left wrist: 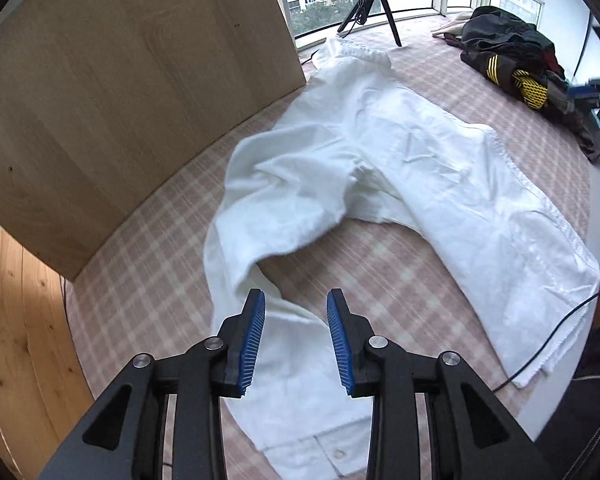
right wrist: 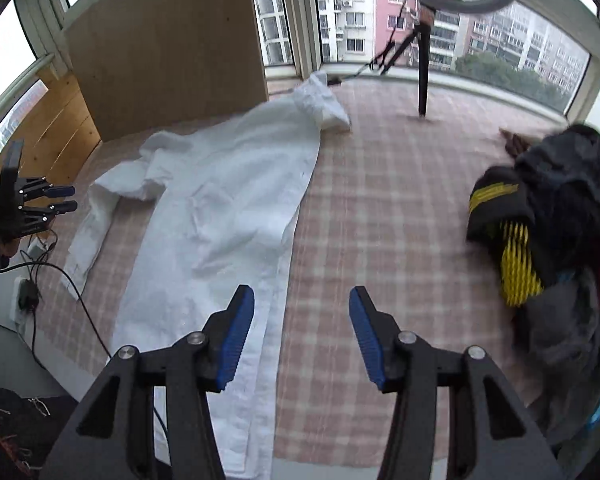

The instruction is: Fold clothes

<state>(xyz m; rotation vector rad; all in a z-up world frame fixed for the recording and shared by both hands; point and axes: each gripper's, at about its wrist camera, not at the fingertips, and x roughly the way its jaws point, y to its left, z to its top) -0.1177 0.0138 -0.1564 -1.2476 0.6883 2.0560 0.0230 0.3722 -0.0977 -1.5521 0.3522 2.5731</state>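
Hovering over the checked bed (left wrist: 380, 264), you have both tongs spread and holding nothing: the left tongs (left wrist: 296, 340) at the bottom centre of the left view, the right tongs (right wrist: 302, 336) at the bottom centre of the right view. The white garment (left wrist: 400, 168) lies spread across the middle of the left view, one sleeve curling down beneath the left tongs. It looks light, soft and limp, so it will likely sag and crease wherever you lift it. Pinch at a stitched hem or the sleeve end, where the cloth is doubled. A dark clothes pile (right wrist: 548, 220) sits at the right edge, well apart from the garment.
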